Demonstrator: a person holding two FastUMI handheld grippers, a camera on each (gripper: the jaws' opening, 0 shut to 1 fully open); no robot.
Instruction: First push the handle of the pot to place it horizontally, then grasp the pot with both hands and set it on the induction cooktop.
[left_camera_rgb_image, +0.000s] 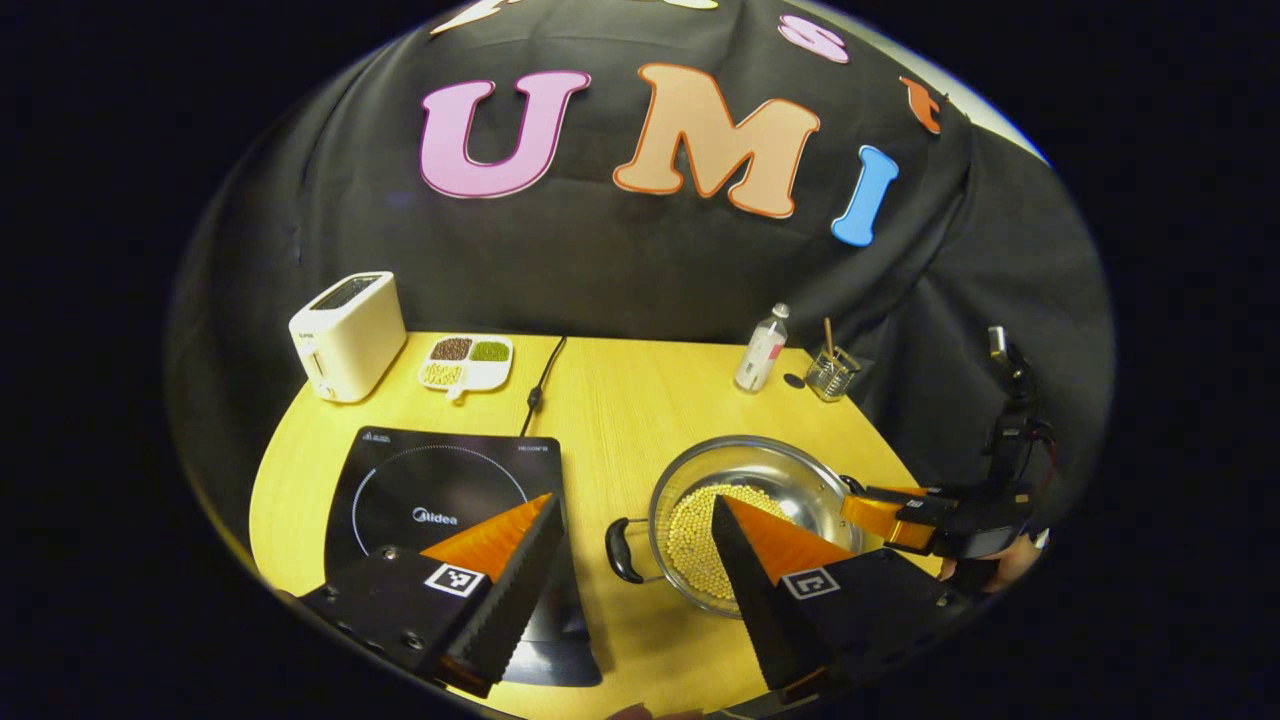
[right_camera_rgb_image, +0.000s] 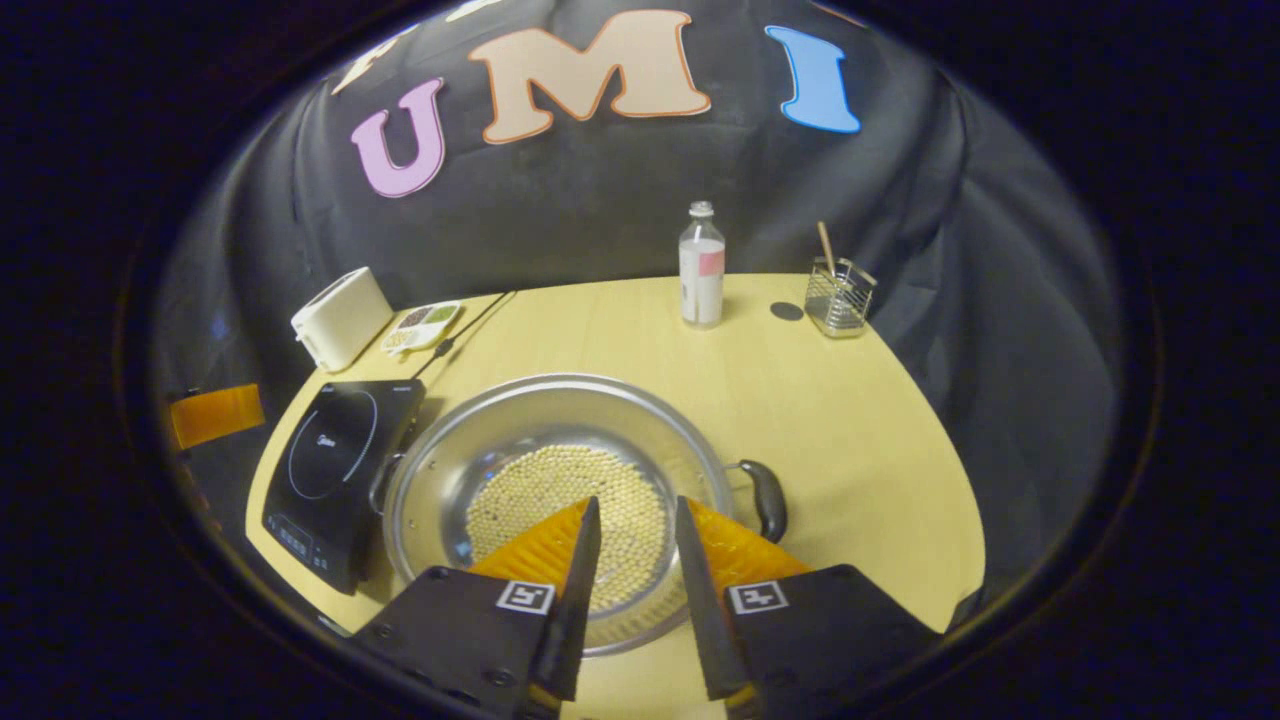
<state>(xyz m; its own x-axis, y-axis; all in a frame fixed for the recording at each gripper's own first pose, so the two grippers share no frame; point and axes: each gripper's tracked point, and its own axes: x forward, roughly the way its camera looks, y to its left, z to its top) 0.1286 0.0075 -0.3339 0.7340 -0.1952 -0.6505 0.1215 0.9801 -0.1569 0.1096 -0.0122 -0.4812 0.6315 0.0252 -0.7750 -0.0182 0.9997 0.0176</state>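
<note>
Left claw (left_camera_rgb_image: 630, 560) is wide apart, low over the worktop (left_camera_rgb_image: 620, 400) between the induction cooktop (left_camera_rgb_image: 440, 490) and the pot (left_camera_rgb_image: 750, 510). Right claw (right_camera_rgb_image: 637, 560) is a little apart over the pot's near rim, holding nothing. The pot, with beans in it, sits beside the cooktop. Its handles look sideways already, I think. Grabbing and lifting are left.

The left gripper view looks down from the near edge of the table (left_camera_rgb_image: 620, 400) toward the back wall, its jaws spread wide — the cooktop (left_camera_rgb_image: 440, 500) under the left one, the pot (left_camera_rgb_image: 745, 520) just past the right one. The right gripper view sits lower and closer, facing the same way, the pot (right_camera_rgb_image: 560, 490) directly ahead of its jaws. Both views share the pot, cooktop (right_camera_rgb_image: 335, 460), toaster (left_camera_rgb_image: 347, 335) and bottle (left_camera_rgb_image: 762, 348).
</note>
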